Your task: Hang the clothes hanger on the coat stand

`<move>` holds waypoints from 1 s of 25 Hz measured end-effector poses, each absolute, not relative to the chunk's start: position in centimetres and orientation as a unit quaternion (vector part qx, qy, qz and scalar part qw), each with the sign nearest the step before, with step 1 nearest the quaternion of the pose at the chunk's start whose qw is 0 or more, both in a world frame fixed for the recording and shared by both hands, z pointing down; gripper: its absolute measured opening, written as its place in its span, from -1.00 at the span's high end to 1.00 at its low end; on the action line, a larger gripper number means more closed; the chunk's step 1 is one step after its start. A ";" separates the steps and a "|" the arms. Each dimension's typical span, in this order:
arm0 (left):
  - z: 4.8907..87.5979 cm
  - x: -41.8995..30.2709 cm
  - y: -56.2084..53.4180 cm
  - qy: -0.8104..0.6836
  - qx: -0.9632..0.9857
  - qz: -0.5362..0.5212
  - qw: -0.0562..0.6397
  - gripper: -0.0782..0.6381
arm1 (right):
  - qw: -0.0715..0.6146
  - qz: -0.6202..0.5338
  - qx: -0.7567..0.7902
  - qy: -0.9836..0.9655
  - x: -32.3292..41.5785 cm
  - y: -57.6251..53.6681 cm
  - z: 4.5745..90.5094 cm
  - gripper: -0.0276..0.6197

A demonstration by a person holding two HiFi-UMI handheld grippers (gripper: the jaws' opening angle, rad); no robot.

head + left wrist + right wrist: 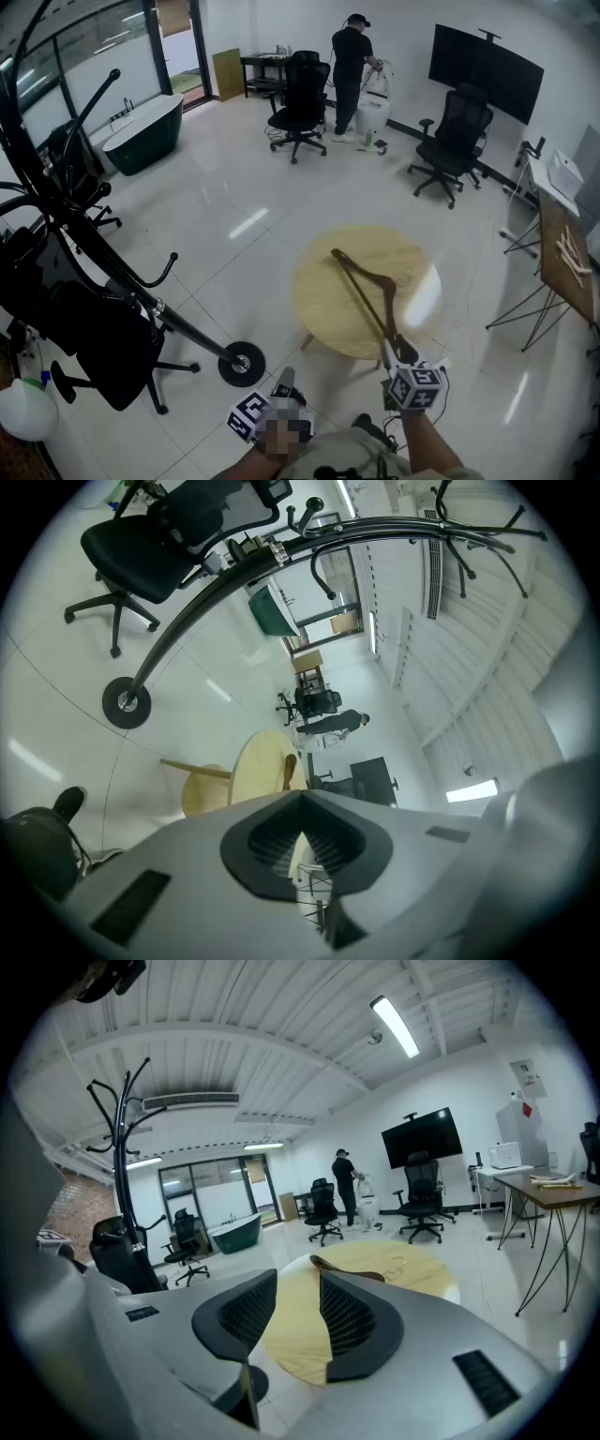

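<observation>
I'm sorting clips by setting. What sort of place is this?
Probably an office or showroom space: black swivel chairs, a large dark screen by the wall, and a desk, all on glossy white floor tiles.

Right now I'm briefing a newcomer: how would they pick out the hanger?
Find the round pale wooden table in the middle of the white tiled floor. The dark brown wooden clothes hanger lies flat on it, thin and triangular, the only thing on that tabletop.
</observation>
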State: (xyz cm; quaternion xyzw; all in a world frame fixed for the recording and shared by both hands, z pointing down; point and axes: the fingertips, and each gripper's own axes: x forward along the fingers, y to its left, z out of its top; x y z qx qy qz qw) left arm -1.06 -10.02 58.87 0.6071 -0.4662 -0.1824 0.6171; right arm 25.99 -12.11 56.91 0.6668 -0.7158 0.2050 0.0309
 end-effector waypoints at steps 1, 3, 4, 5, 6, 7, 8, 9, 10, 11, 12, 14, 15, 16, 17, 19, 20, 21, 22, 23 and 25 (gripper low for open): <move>59.0 -1.3 -10.7 -0.469 0.606 -0.185 0.616 0.73 | 0.039 0.206 0.668 -0.714 26.4 -13.1 57.6 0.47; 59.4 -1.6 -12.3 -0.475 0.603 -0.188 0.612 0.74 | 0.054 0.209 0.670 -0.710 27.5 -15.4 59.1 0.43; 59.6 -1.6 -13.3 -0.479 0.603 -0.189 0.610 0.74 | 0.062 0.210 0.673 -0.707 28.3 -16.7 60.0 0.41; 59.9 -1.4 -14.5 -0.483 0.603 -0.188 0.606 0.74 | 0.069 0.212 0.676 -0.702 29.5 -18.4 61.0 0.41; 60.1 -0.8 -15.9 -0.487 0.603 -0.188 0.602 0.74 | 0.075 0.216 0.681 -0.696 31.1 -20.3 62.2 0.41; 60.3 0.1 -17.4 -0.494 0.602 -0.188 0.598 0.73 | 0.081 0.223 0.685 -0.689 33.2 -22.4 63.4 0.34; 60.4 1.3 -19.1 -0.501 0.600 -0.190 0.594 0.73 | 0.086 0.235 0.689 -0.680 35.6 -24.7 64.6 0.28; 60.6 2.8 -20.8 -0.509 0.597 -0.192 0.590 0.73 | 0.088 0.251 0.693 -0.670 38.4 -27.2 65.8 0.27; 60.7 4.4 -22.5 -0.517 0.593 -0.195 0.587 0.73 | 0.087 0.269 0.696 -0.659 41.4 -29.7 67.0 0.27; 60.8 6.1 -24.2 -0.525 0.588 -0.196 0.583 0.73 | 0.079 0.288 0.701 -0.648 44.6 -32.3 68.3 0.27; 60.9 7.9 -25.9 -0.535 0.584 -0.196 0.578 0.73 | 0.067 0.305 0.705 -0.637 47.9 -35.0 69.8 0.27; 61.0 11.4 -29.2 -0.552 0.578 -0.194 0.569 0.73 | 0.054 0.335 0.715 -0.612 54.3 -40.2 72.7 0.27; 61.1 13.0 -30.9 -0.560 0.575 -0.194 0.565 0.73 | 0.055 0.346 0.720 -0.599 57.1 -42.8 74.1 0.27; 61.2 14.6 -32.4 -0.567 0.572 -0.193 0.561 0.73 | 0.057 0.358 0.724 -0.587 59.7 -45.1 75.4 0.27; 61.3 16.1 -33.7 -0.574 0.569 -0.190 0.557 0.73 | 0.058 0.371 0.727 -0.575 62.1 -47.3 76.6 0.27; 61.4 18.8 -36.0 -0.588 0.562 -0.185 0.552 0.73 | 0.057 0.397 0.732 -0.551 66.3 -51.1 78.6 0.27; 61.4 19.8 -37.0 -0.595 0.556 -0.184 0.551 0.73 | 0.059 0.408 0.735 -0.539 68.0 -52.7 79.3 0.27; 61.3 20.6 -37.9 -0.601 0.550 -0.184 0.550 0.73 | 0.063 0.417 0.737 -0.528 69.3 -54.1 80.0 0.27; 61.2 21.1 -38.7 -0.607 0.544 -0.184 0.550 0.73 | 0.070 0.424 0.739 -0.518 70.3 -55.4 80.6 0.27; 61.1 21.7 -39.4 -0.612 0.539 -0.184 0.549 0.73 | 0.077 0.432 0.740 -0.509 71.2 -56.5 81.2 0.33; 61.4 23.5 -40.7 -0.619 0.532 -0.185 0.547 0.73 | 0.083 0.448 0.741 -0.493 73.2 -58.0 82.5 0.34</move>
